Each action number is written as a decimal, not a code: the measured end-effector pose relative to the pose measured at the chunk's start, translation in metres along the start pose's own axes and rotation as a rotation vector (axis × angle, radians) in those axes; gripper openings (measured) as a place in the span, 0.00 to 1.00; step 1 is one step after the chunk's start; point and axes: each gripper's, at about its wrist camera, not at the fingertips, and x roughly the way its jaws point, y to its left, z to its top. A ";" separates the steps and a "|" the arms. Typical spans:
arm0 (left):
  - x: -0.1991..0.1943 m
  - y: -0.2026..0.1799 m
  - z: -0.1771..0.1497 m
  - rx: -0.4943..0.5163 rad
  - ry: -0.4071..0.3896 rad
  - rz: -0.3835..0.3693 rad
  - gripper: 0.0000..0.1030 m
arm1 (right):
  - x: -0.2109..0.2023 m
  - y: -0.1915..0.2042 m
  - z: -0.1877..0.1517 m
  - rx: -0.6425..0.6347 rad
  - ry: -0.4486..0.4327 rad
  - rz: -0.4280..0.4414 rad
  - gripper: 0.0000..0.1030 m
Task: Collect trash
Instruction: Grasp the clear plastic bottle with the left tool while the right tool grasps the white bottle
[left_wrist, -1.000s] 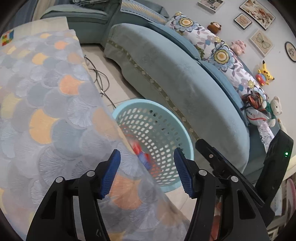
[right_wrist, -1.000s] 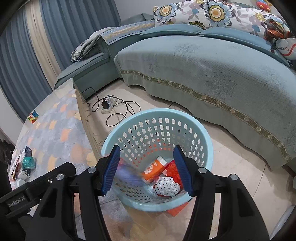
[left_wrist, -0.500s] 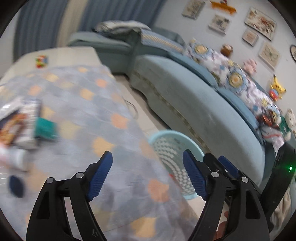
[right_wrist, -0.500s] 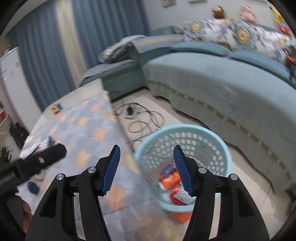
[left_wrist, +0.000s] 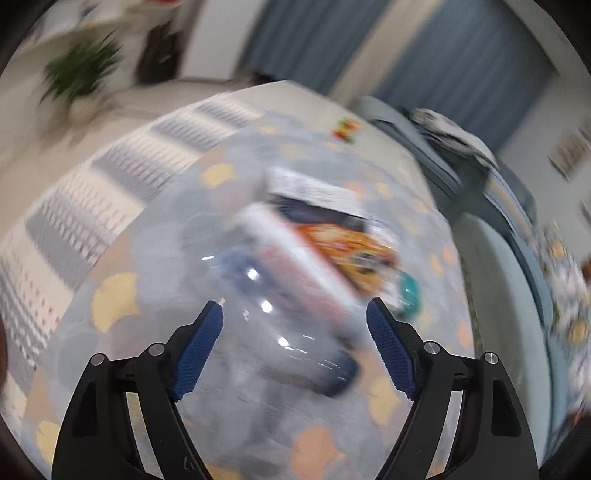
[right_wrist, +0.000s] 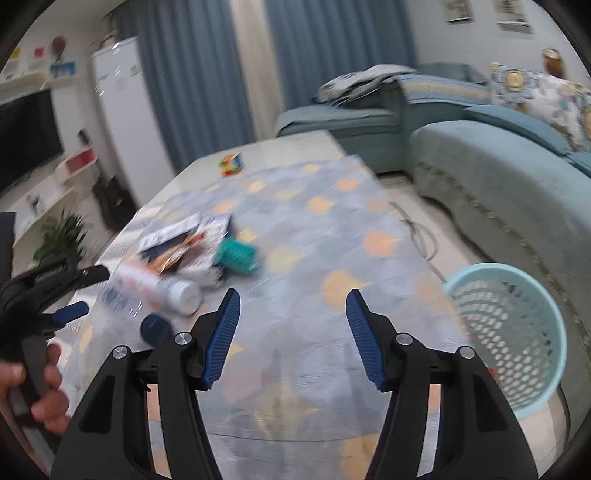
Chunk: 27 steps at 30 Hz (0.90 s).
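Observation:
A heap of trash lies on the patterned tablecloth: a clear plastic bottle with a dark blue cap, a white bottle, a printed snack packet and a teal crumpled wrapper. My left gripper is open, its jaws on either side of the blurred clear bottle; it also shows at the left of the right wrist view. My right gripper is open and empty above the cloth. The light blue basket stands on the floor at the table's right edge.
A teal sofa with floral cushions runs along the right. A puzzle cube sits at the table's far end. Cables lie on the floor between table and sofa. A plant and TV shelves stand at the left.
Both grippers have swung from the basket to the table. The left one now hangs over the trash heap, around the clear bottle. Both stay open.

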 end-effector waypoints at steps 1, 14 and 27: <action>0.006 0.009 0.001 -0.032 0.009 0.002 0.76 | 0.007 0.008 0.000 -0.024 0.008 0.009 0.55; 0.075 0.012 0.012 -0.061 0.099 0.071 0.80 | 0.086 0.070 0.019 -0.199 0.172 0.277 0.45; 0.069 0.013 0.014 0.249 0.235 0.020 0.68 | 0.139 0.101 0.034 -0.266 0.260 0.322 0.46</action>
